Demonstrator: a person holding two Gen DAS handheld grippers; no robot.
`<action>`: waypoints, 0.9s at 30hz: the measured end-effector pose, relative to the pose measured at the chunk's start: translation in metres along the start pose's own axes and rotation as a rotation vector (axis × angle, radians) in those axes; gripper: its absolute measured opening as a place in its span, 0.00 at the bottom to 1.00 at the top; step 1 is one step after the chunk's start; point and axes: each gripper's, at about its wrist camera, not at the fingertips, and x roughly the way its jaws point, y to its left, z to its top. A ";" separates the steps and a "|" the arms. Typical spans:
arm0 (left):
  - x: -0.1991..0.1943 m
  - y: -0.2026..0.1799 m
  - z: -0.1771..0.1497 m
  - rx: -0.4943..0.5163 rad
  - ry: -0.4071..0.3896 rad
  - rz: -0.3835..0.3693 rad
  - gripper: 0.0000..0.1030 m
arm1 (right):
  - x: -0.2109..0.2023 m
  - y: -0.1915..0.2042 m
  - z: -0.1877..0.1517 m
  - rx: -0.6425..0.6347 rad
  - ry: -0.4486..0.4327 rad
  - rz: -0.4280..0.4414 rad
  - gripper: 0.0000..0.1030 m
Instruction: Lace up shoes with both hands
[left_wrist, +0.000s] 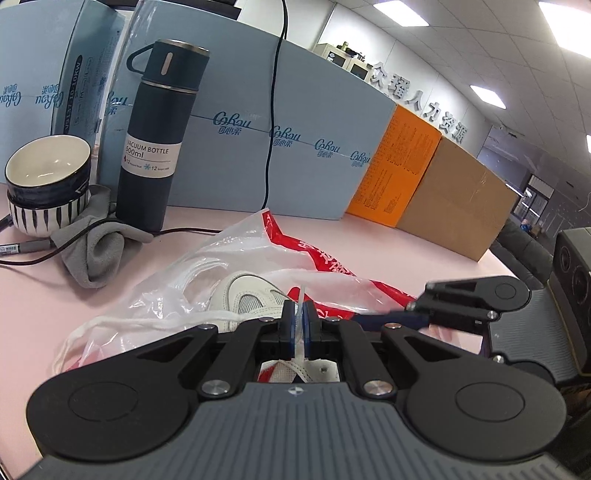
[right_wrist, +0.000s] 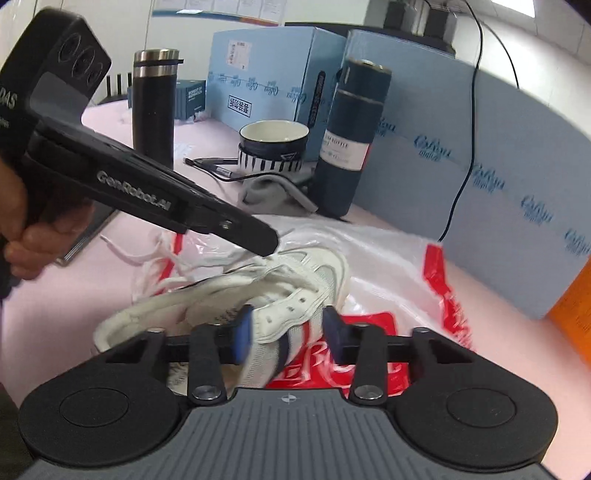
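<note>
White shoe (right_wrist: 295, 295) lies lengthwise — toe pointing away, upper right.

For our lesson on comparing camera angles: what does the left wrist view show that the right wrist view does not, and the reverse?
Left wrist only: the orange box beside a brown carton, and the left gripper shut on a white lace.
Right wrist only: a hand holding that gripper, a second black flask, and the right gripper astride the shoe's side.
Both: white shoe, plastic bag, striped bowls, vacuum bottle.
</note>
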 end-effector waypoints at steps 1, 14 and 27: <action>0.003 -0.002 0.000 0.006 0.004 0.001 0.03 | 0.000 -0.001 -0.001 0.019 0.005 0.011 0.22; 0.010 -0.014 -0.009 0.034 0.018 0.035 0.03 | 0.013 -0.016 -0.005 0.126 -0.023 0.030 0.25; 0.012 -0.026 -0.011 0.168 0.053 0.022 0.03 | 0.036 -0.111 -0.095 1.366 -0.088 0.551 0.25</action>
